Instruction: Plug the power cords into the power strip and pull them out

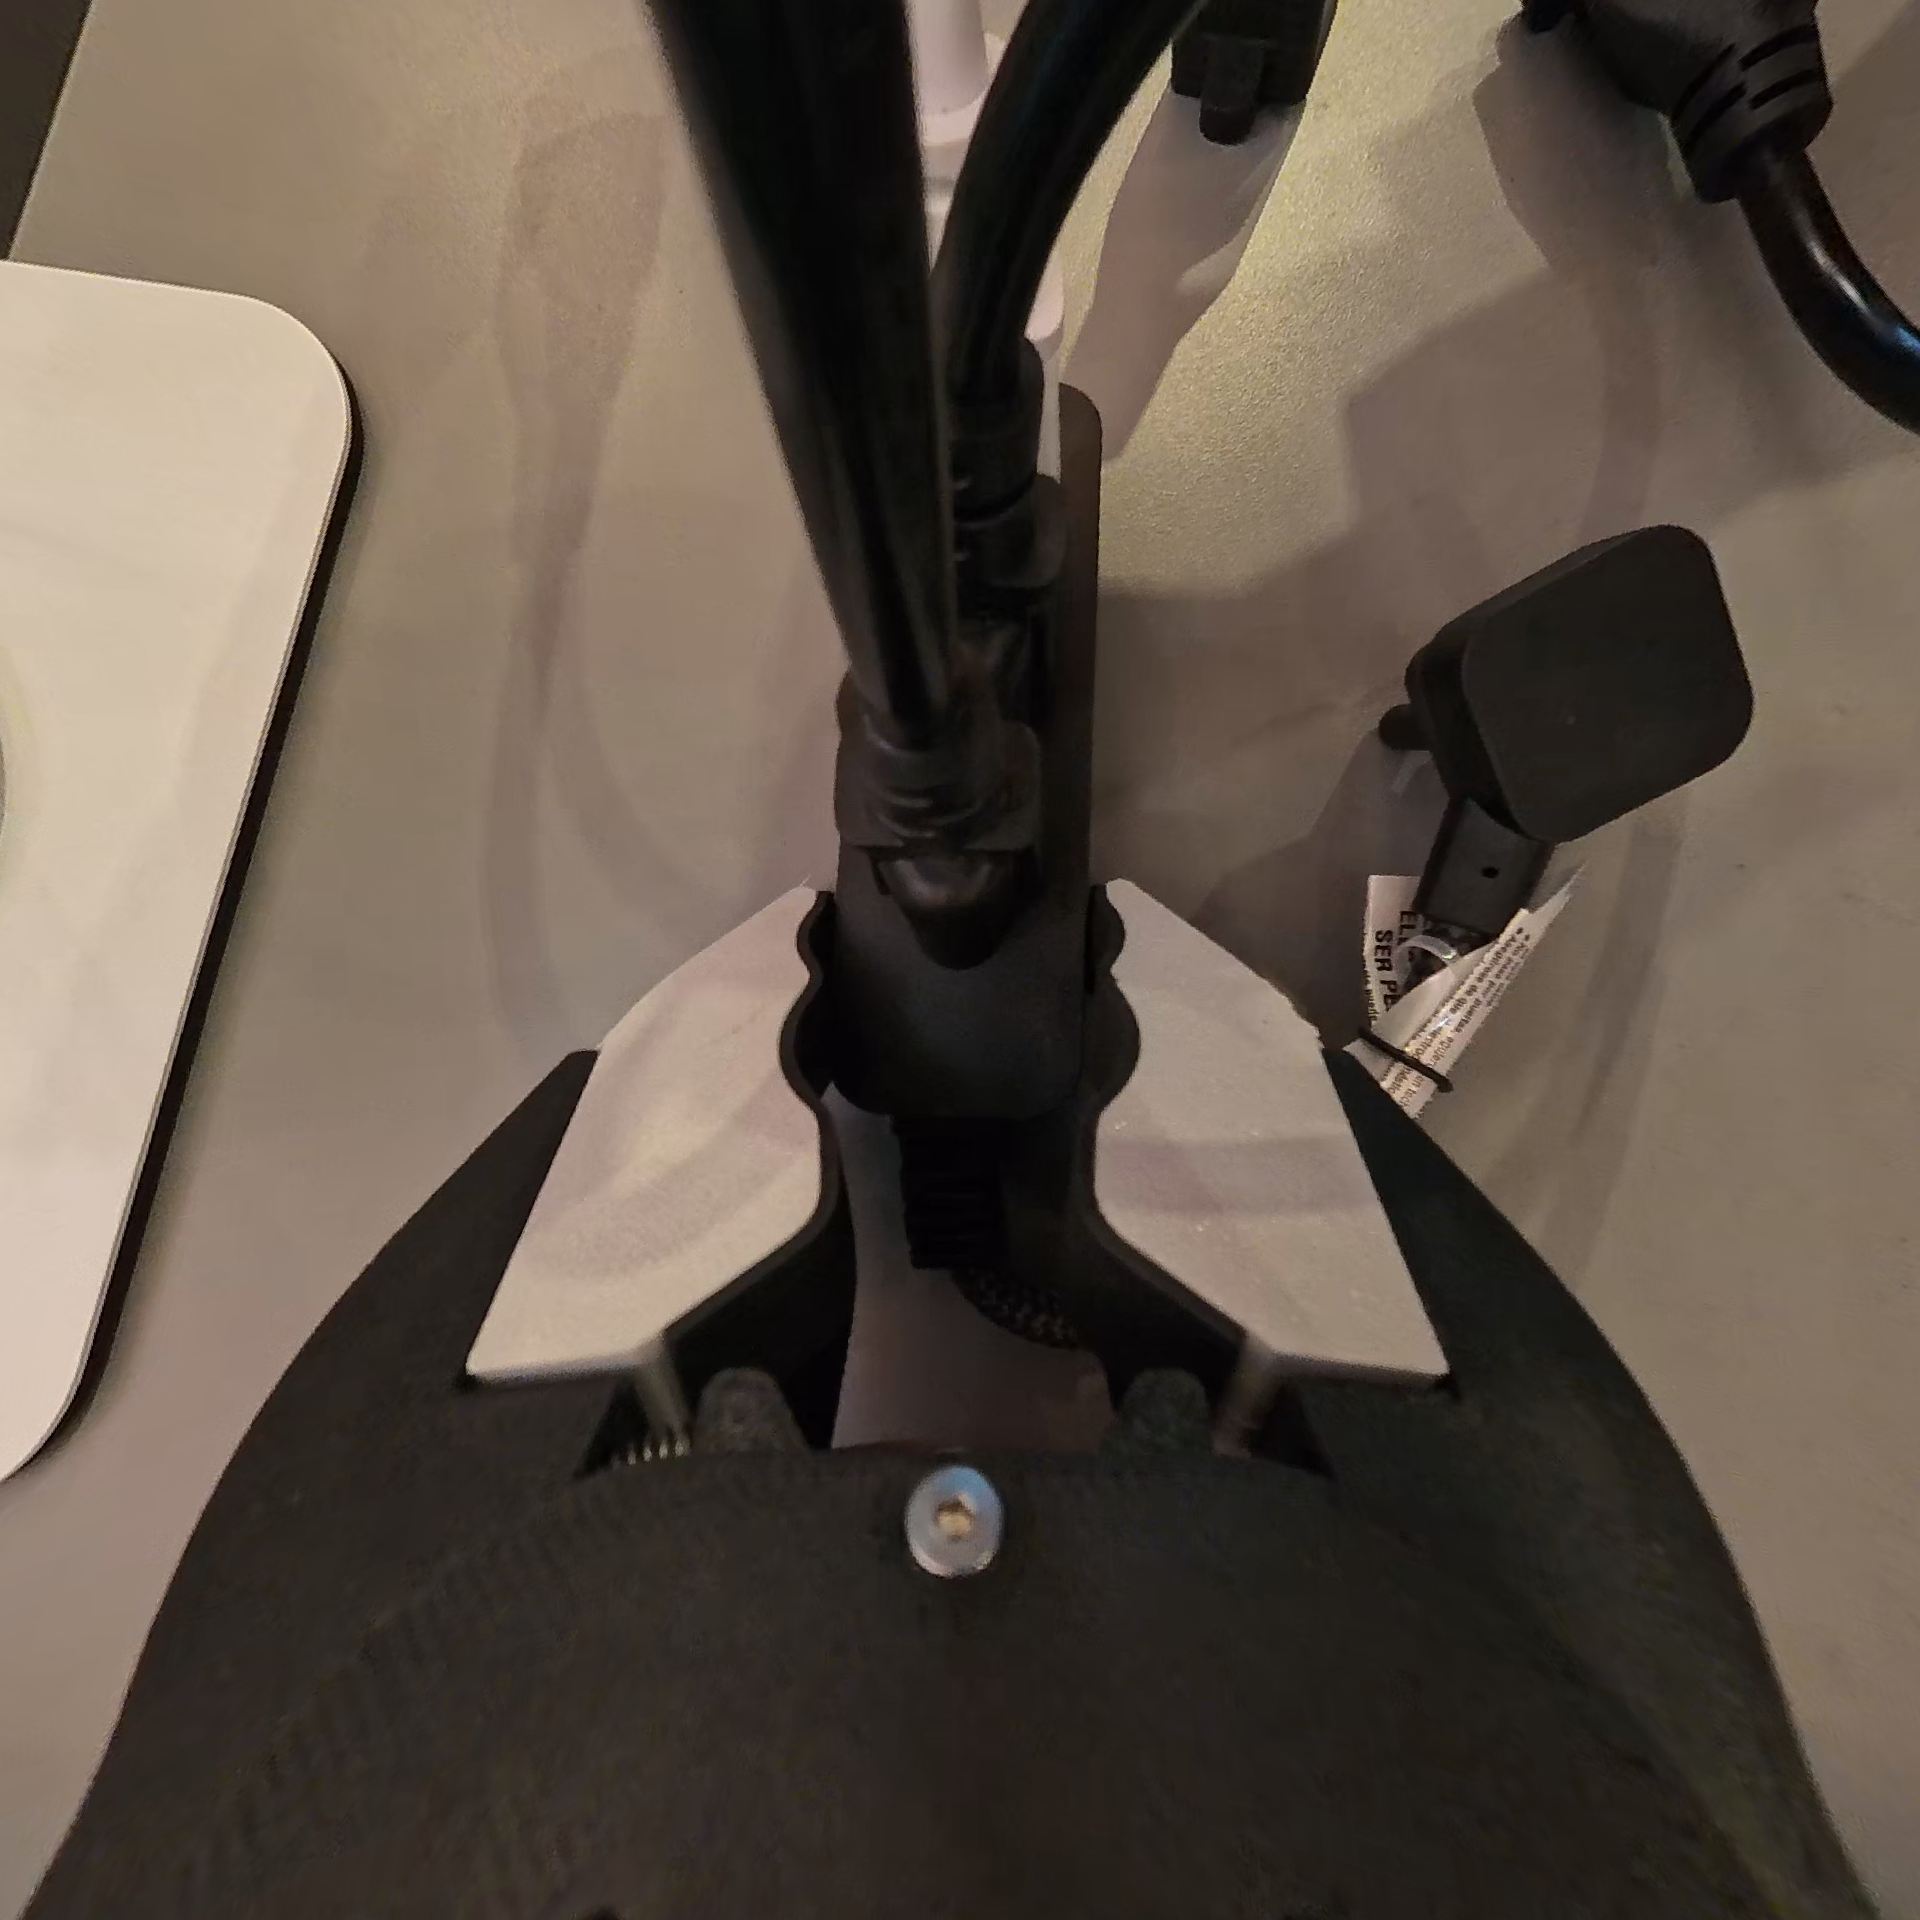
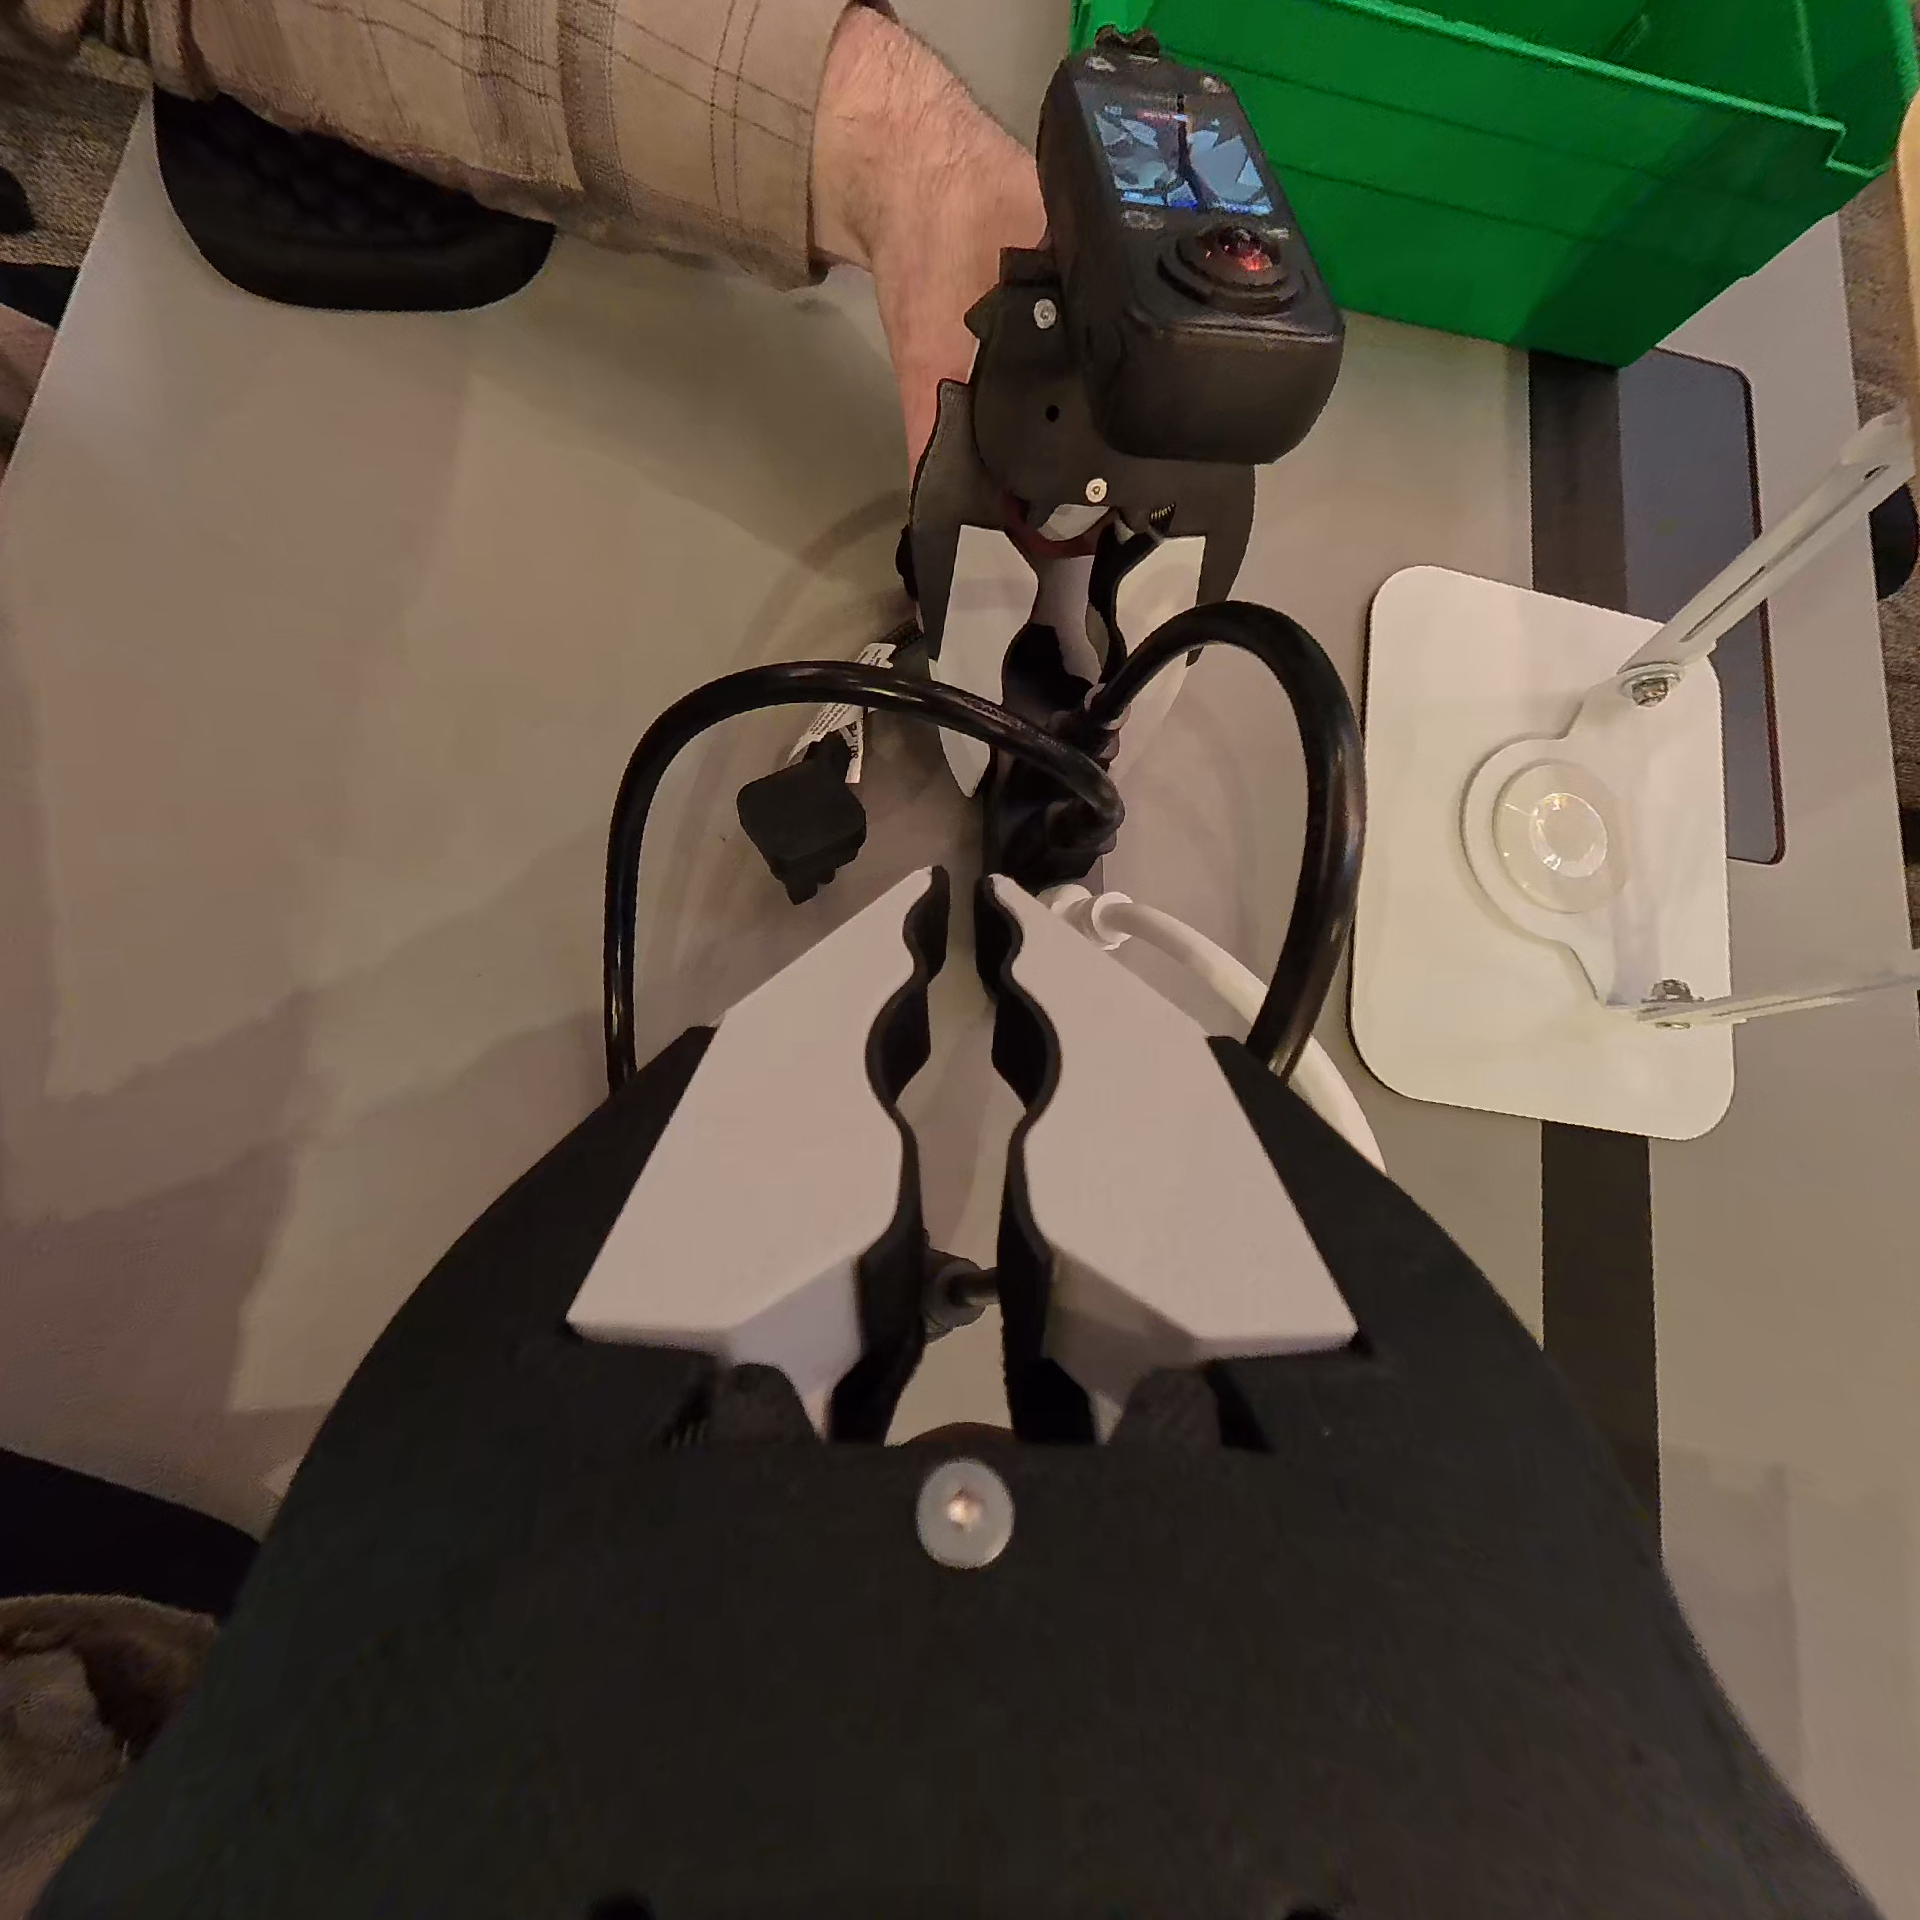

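Nearby, green bin (image 2: 1507, 156), contents unseen.

Grey table (image 2: 312, 623), white base plate (image 2: 1538, 997), green bin (image 2: 1507, 177)

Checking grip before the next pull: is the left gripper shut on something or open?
Shut. The left gripper has its fingers pressed against both sides of a black plug body; cords run up from it.

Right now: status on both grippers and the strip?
Left gripper shut on black power strip. Right gripper nearly closed, empty. Loose plug on table; cord loops crowd the strip.
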A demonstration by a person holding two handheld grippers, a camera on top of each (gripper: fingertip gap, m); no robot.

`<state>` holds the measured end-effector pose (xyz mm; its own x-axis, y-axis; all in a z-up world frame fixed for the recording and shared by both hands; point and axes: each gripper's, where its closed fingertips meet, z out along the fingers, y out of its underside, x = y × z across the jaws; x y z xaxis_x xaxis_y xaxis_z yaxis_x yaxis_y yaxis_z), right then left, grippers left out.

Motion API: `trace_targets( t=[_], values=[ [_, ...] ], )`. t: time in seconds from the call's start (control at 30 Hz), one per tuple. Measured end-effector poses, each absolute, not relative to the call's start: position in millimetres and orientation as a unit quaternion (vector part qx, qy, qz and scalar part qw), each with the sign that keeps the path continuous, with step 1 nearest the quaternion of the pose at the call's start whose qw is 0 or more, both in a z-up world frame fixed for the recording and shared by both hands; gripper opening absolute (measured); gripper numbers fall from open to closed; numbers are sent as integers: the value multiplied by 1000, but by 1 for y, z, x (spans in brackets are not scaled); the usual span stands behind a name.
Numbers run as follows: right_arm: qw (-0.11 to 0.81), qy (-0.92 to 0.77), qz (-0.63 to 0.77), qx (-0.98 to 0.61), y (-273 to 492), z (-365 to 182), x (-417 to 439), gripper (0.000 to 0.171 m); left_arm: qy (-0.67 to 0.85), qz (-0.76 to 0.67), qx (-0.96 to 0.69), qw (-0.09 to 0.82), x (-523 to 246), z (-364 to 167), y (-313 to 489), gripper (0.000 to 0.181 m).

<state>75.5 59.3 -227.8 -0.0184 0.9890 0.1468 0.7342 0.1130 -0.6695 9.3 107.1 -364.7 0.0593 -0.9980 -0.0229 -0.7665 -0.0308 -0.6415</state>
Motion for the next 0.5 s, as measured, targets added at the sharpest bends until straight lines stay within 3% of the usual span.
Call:
trace_targets(
  t=[0.5],
  values=[
    [271,-683,204,-647,59,-242,78,5,645,-243,-675,265,9,-357,107,46]
  ],
)
